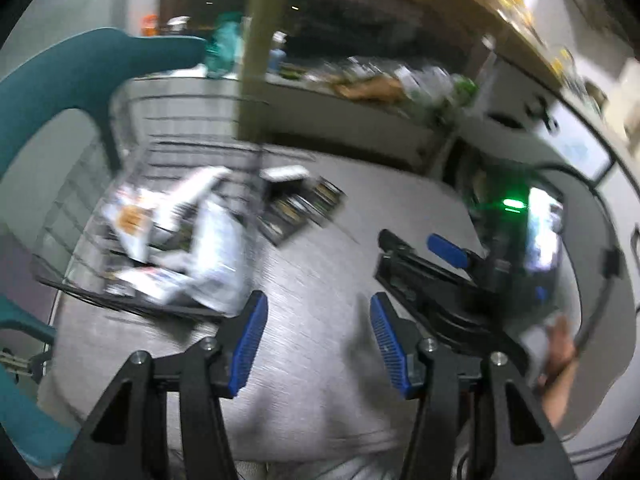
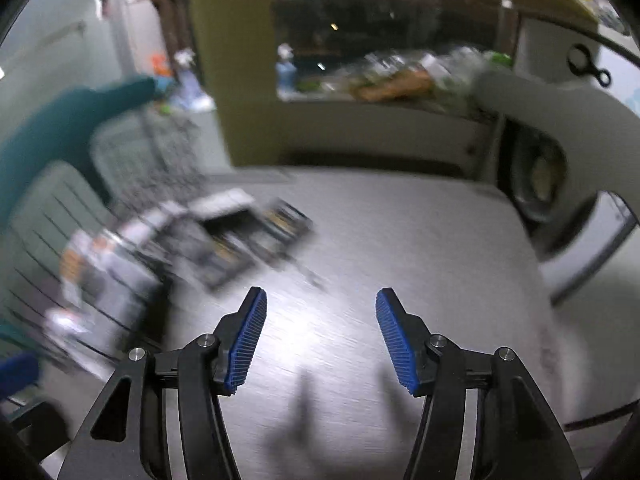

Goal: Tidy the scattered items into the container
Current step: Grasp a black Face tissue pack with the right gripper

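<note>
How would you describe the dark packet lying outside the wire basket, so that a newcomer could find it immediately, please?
Start at the grey table and find the wire basket at its left, by the teal chair. Just right of the basket lies the dark packet, flat on the table. Unlike the white bags heaped inside the basket, it is dark and outside.

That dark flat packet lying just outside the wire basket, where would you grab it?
Probably the dark flat packet's free edge facing the bare table, coming from the side away from the wire basket. It appears to lie flat beside the basket, so a low sideways pinch by the open right hand-held gripper suits.
</note>
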Demonstrator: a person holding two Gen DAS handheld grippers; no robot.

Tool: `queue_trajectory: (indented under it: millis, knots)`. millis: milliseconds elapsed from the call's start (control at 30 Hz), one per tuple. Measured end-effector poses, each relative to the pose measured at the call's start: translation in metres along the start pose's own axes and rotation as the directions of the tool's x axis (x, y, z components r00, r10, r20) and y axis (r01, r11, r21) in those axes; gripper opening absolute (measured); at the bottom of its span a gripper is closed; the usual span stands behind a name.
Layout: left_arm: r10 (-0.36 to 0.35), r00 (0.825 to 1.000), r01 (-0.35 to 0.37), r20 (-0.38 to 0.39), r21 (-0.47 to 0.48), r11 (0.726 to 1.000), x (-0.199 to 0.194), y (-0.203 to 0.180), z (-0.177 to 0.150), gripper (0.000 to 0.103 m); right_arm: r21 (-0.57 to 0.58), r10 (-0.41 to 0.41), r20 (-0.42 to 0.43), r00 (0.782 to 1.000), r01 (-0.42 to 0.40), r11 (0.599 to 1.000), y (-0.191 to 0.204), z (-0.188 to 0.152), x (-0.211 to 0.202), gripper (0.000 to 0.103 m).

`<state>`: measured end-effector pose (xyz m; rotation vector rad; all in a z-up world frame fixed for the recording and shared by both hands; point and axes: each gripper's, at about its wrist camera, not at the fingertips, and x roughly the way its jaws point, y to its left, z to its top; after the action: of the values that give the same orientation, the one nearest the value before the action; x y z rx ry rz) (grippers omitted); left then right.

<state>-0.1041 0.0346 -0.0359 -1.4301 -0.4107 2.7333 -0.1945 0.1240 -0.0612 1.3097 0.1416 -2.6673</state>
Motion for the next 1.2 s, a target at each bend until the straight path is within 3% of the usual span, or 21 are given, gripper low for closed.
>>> queue_trajectory:
  millis: [67, 200, 367, 500, 567, 633, 733, 800, 867, 933, 1000, 1067, 1200]
  knots:
    - [0.015, 1.0, -0.016, -0.009, -0.014, 1.0, 0.014, -0.013, -0.011, 0.059, 0.003, 0.006, -0.028, 1.0, -0.006, 1.0, -0.02, -0.011, 0.017, 0.057]
    - [0.112, 0.994, -0.113, -0.017, -0.114, 0.987, 0.053, -0.024, -0.029, 0.059, 0.019, 0.074, -0.016, 0.997, -0.074, 0.997, -0.038, -0.015, 0.043, 0.057]
    - [0.226, 0.973, -0.231, -0.048, -0.256, 0.939, 0.094, -0.014, -0.037, 0.059, -0.089, 0.218, 0.025, 0.976, -0.215, 0.973, -0.031, 0.0, 0.069, 0.057]
    - [0.305, 0.952, -0.297, -0.038, -0.363, 0.883, 0.107, -0.006, -0.039, 0.059, -0.19, 0.385, -0.047, 0.922, -0.387, 0.902, -0.026, 0.022, 0.096, 0.057]
    - [0.307, 0.951, -0.296, -0.038, -0.395, 0.87, 0.112, -0.004, -0.038, 0.059, -0.278, 0.404, -0.09, 0.91, -0.413, 0.867, -0.014, 0.032, 0.106, 0.057]
    - [0.312, 0.949, -0.303, -0.051, -0.432, 0.85, 0.117, -0.004, -0.037, 0.059, -0.369, 0.396, -0.105, 0.912, -0.406, 0.836, -0.002, 0.041, 0.114, 0.057]
    - [0.348, 0.935, -0.337, -0.069, -0.48, 0.81, 0.123, -0.003, -0.035, 0.059, -0.416, 0.419, -0.118, 0.9, -0.428, 0.802, 0.001, 0.054, 0.124, 0.057]
    - [0.358, 0.93, -0.349, -0.081, -0.496, 0.795, 0.128, -0.004, -0.033, 0.059, -0.436, 0.461, -0.141, 0.876, -0.473, 0.765, 0.002, 0.06, 0.128, 0.058]
    - [0.338, 0.937, -0.334, -0.086, -0.504, 0.796, 0.133, -0.004, -0.031, 0.059, -0.465, 0.474, -0.156, 0.866, -0.488, 0.738, 0.005, 0.062, 0.13, 0.058]
    - [0.321, 0.943, -0.319, -0.085, -0.501, 0.805, 0.137, -0.004, -0.029, 0.059, -0.489, 0.464, -0.14, 0.875, -0.469, 0.736, 0.006, 0.067, 0.131, 0.058]
    - [0.325, 0.942, -0.321, -0.079, -0.491, 0.81, 0.137, -0.005, -0.027, 0.059, -0.479, 0.475, -0.132, 0.87, -0.475, 0.738, 0.007, 0.075, 0.136, 0.058]
    - [0.329, 0.941, -0.324, -0.077, -0.485, 0.812, 0.139, -0.006, -0.025, 0.059, -0.478, 0.481, -0.146, 0.864, -0.487, 0.731, 0.01, 0.08, 0.14, 0.065]
    - [0.323, 0.943, -0.323, -0.085, -0.477, 0.817, 0.142, -0.004, -0.024, 0.059, -0.486, 0.485, -0.175, 0.857, -0.503, 0.715, 0.022, 0.081, 0.148, 0.066]
